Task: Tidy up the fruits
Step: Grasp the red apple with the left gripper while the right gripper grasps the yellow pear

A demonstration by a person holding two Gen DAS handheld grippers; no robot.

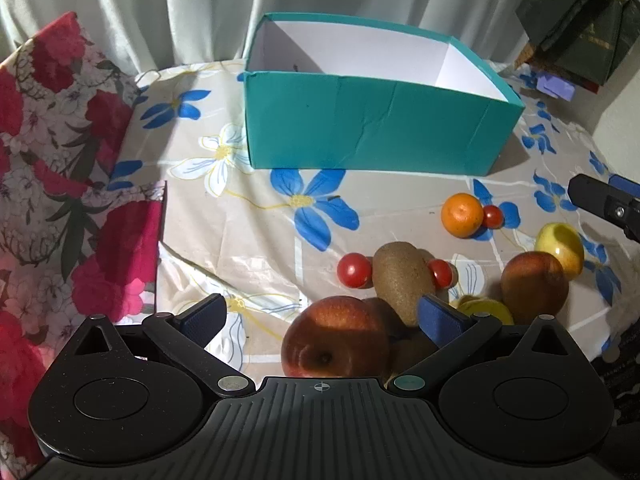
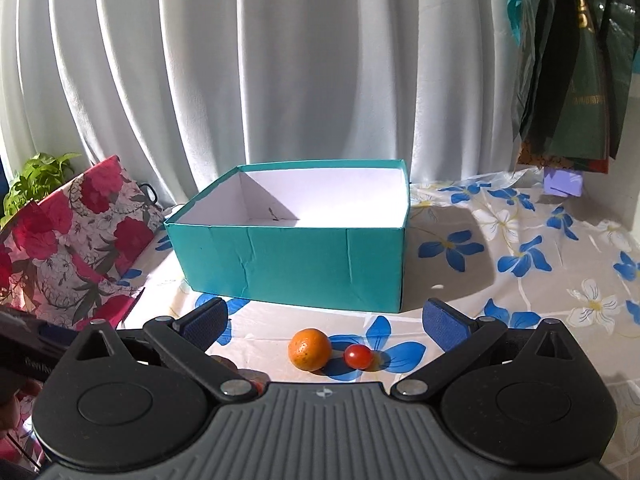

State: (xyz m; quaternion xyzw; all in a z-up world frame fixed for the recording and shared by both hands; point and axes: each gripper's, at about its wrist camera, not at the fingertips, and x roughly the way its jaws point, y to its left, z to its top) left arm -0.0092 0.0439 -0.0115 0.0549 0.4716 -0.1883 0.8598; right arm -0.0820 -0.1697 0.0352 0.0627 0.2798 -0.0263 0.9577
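Our left tool (image 1: 320, 316) stands with its fingers spread wide, grasping nothing. Nearest to it, between the fingers and close against the tool's body, lies a red peach (image 1: 334, 338), with open cloth to the left of it. Just behind the right finger (image 1: 442, 322) a kiwi (image 1: 402, 282) leans on the peach, and a cherry tomato (image 1: 354, 270) sits on either side of the kiwi. To the right of that finger we see something yellow (image 1: 486, 308), too hidden to name, then a second peach (image 1: 534, 286) touching a yellow apple (image 1: 560, 246). Farther ahead and to the right an orange (image 1: 462, 215) touches a small tomato (image 1: 493, 216).

The worktop (image 1: 248, 216), under a blue-flowered cloth, is bare from the left finger forward to the teal box (image 1: 360, 128), leaving a wide free lane. The box stands open at the top, its white inside holding no fruit that we can see. A flowered bag (image 1: 60, 168) closes off the left side, and the curtain (image 1: 180, 8) hangs behind the box.

Our right tool (image 2: 324, 320) is likewise spread and holds nothing. It is held level, pointing straight at the box's near wall (image 2: 296, 264). The orange (image 2: 310, 349) and tomato (image 2: 358, 357) lie between its fingers, close in, with clear cloth between them and the box. To its right the worktop runs open to a hanging dark bag (image 2: 572, 80); at its left edge, part of the other tool (image 2: 28, 356) shows.
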